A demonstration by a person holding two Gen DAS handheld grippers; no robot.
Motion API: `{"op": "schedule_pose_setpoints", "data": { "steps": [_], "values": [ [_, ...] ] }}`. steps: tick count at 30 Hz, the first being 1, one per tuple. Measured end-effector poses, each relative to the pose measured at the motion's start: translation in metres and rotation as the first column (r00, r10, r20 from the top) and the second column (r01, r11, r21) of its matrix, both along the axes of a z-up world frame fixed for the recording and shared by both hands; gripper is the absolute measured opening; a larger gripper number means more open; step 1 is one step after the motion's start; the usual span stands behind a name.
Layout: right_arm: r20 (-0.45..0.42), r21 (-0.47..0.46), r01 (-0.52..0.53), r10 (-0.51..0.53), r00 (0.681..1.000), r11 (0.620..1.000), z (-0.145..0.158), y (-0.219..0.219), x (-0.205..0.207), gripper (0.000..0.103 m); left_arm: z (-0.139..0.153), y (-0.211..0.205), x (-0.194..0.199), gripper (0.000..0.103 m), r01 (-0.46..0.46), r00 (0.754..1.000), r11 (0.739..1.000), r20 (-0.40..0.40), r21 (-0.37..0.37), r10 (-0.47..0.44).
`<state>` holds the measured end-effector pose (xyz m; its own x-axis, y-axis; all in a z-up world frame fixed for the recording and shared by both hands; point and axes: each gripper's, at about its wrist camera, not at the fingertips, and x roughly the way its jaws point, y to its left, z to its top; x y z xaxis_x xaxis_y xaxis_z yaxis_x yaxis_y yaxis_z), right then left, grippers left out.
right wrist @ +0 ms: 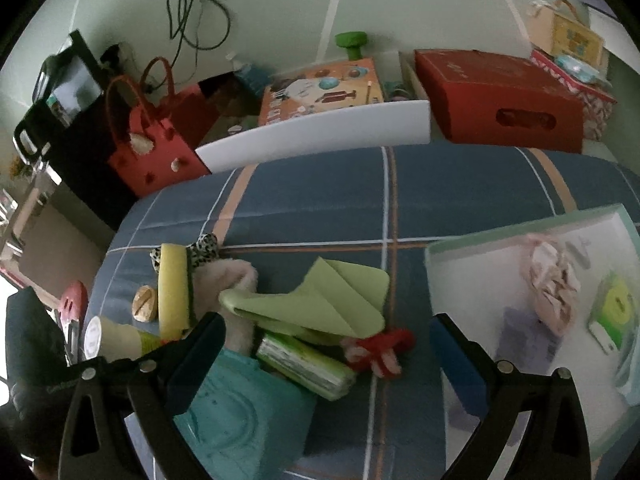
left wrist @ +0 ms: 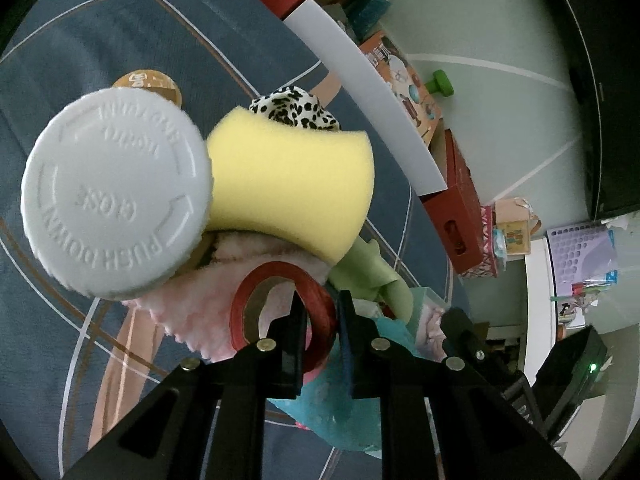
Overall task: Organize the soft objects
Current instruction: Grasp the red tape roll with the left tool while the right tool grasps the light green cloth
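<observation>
My left tongs (left wrist: 318,312) pinch the red tape ring (left wrist: 280,308) over the pink fluffy cloth (left wrist: 196,312) on the bed (right wrist: 320,192); right tongs (right wrist: 328,344) spread wide above the green cloth (right wrist: 320,300).

Showing as matt, porous foam: the yellow sponge (left wrist: 292,184); as fluffy pink fleece: the cloth (left wrist: 192,312) under it. Looking like smooth moulded plastic with raised lettering: the white bottle cap (left wrist: 116,196); glossy and red: the tape ring (left wrist: 280,312). Reading as woven checked fabric: the blue bedsheet (right wrist: 320,192); as smooth thin cloth: the folded green piece (right wrist: 332,300).
</observation>
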<state>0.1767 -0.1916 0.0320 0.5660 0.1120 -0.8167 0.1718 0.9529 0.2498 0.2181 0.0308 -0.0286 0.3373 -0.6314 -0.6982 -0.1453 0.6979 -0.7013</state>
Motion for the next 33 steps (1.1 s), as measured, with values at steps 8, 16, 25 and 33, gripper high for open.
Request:
{"op": "schedule_pose_setpoints", "data": {
  "steps": [8, 16, 25, 33],
  "values": [
    [-0.043, -0.029, -0.063, 0.062, 0.997, 0.998, -0.008, 0.026, 0.024, 0.096, 0.003, 0.002, 0.001, 0.015, 0.0, 1.0, 0.999, 0.0, 0.042, 0.0],
    [-0.063, -0.054, -0.123, 0.119, 0.991, 0.991, -0.015, 0.042, 0.036, 0.089, 0.004, -0.002, 0.002, 0.015, 0.007, 1.0, 0.998, -0.003, 0.064, -0.007],
    [-0.106, -0.065, -0.133, 0.126, 0.986, 0.989, -0.031, 0.042, 0.045, 0.071, 0.002, -0.004, 0.002, 0.015, 0.009, 1.0, 0.997, -0.011, 0.081, -0.008],
    [-0.098, -0.004, -0.076, 0.075, 0.992, 0.997, -0.04, 0.027, 0.046, 0.032, 0.0, -0.007, 0.003, 0.015, 0.011, 1.0, 0.995, -0.02, 0.096, -0.009]
  ]
}}
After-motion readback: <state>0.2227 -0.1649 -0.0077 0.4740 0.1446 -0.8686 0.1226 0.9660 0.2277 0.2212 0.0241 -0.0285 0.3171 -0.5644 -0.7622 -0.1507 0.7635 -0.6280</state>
